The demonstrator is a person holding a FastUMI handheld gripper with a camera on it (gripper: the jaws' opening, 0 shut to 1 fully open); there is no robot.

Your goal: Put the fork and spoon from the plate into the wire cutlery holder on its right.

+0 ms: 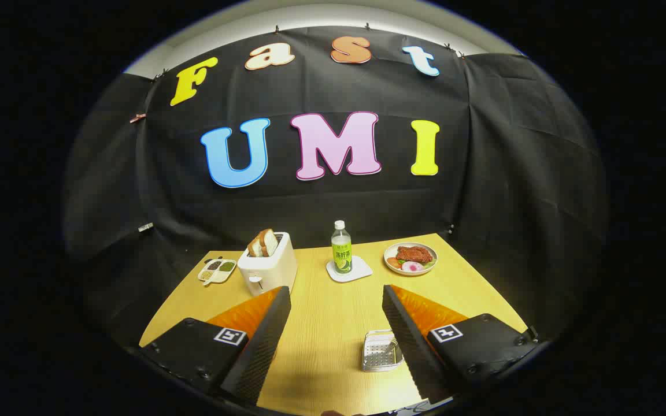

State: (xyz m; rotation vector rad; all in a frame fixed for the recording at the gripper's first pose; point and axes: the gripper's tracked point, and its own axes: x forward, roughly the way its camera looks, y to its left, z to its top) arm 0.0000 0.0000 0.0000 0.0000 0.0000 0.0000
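Observation:
My gripper (336, 290) hangs high over a wooden table (321, 341), open, with its fingers wide apart and nothing between them. A small silvery wire cutlery holder (378, 351) stands on the table low between the fingers. It sits close against the inner side of the right finger (405, 329), which hides its right edge. The holder looks empty from here.
Beyond the fingers at the table's far side stand a white toaster (267, 267) with bread slices, a divided dish (217, 270) to its left, a green-labelled bottle (341, 248) on a white coaster, and a plate of food (410, 258) at the far right.

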